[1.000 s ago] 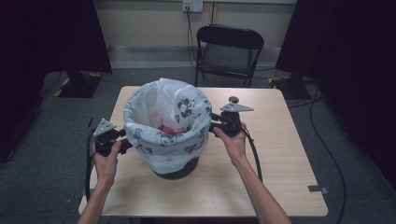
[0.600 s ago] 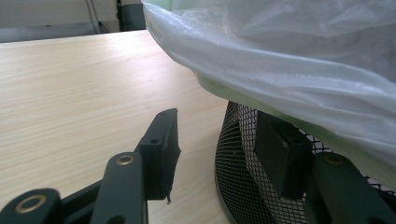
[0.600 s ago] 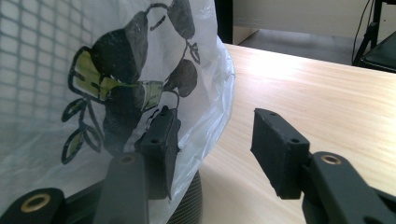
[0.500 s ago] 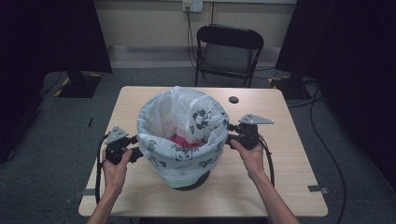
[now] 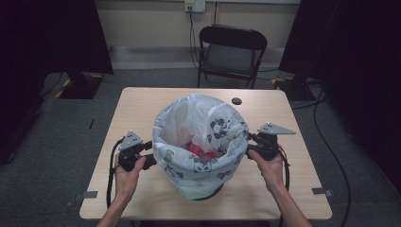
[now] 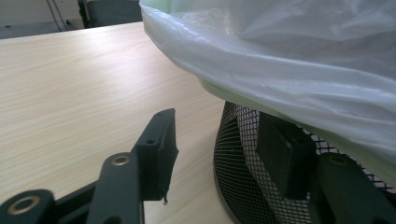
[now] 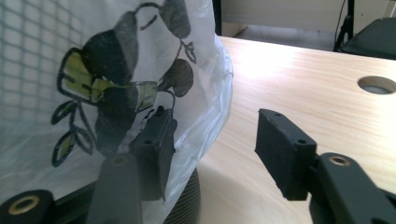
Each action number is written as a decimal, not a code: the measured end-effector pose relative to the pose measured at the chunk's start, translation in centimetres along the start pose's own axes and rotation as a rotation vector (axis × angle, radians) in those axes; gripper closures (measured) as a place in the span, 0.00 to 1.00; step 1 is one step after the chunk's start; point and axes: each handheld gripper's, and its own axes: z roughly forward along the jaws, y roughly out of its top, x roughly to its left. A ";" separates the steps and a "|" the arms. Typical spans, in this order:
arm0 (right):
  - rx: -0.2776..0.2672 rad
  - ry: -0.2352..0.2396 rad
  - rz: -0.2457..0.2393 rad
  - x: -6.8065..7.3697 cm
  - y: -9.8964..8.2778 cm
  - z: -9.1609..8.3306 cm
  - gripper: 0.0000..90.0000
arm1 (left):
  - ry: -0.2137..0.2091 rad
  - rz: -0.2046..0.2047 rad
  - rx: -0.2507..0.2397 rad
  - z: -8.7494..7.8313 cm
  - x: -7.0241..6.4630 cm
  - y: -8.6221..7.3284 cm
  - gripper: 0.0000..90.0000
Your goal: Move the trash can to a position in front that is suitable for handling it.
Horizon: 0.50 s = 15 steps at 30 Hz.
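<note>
A thin plastic bag (image 5: 201,137), white with a dark printed leaf pattern, lines a black mesh bin (image 6: 243,158) standing near the middle of the pale wooden surface (image 5: 142,101); its mouth is folded outward over the rim and hangs as a loose skirt, and something pink (image 5: 196,149) lies inside. The left tool (image 5: 145,160) sits just beside the bin at its left, the right tool (image 5: 249,142) at its right. Both have just been opening: the left gripper view shows the left tool's jaws apart and empty, one beside the mesh under the skirt; the right gripper view shows the right tool's jaws apart, one against the printed film, nothing pinched. The film is judged very light, soft, slippery and liable to stretch or tear under a hard pull; the bin is light and may slide. The folded-over edge at opposite sides, where the plastic is doubled, offers the soundest hold
</note>
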 end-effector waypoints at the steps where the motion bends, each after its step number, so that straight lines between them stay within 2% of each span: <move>1: 0.000 0.000 0.000 0.0 0.0 0.0 0.50 | 0.000 0.000 0.000 0.0 0.0 0.0 0.52; 2: 0.005 0.000 0.006 -0.3 -0.2 -0.6 0.49 | -0.023 0.007 0.006 0.2 -0.3 0.0 0.51; 5: 0.007 -0.004 0.016 -0.8 -0.4 -1.4 0.47 | -0.035 0.021 0.012 0.6 -0.7 0.1 0.43; 11: 0.008 -0.030 0.010 -1.2 -0.5 -1.8 0.40 | -0.013 0.029 0.016 1.0 -0.8 0.2 0.30; 13: 0.018 -0.028 0.019 -1.5 -0.4 -1.7 0.33 | -0.014 0.037 0.028 0.8 -0.5 0.3 0.24; 15: 0.018 -0.028 0.030 -1.9 -0.3 -1.8 0.28 | -0.009 0.028 0.009 0.3 0.1 0.4 0.25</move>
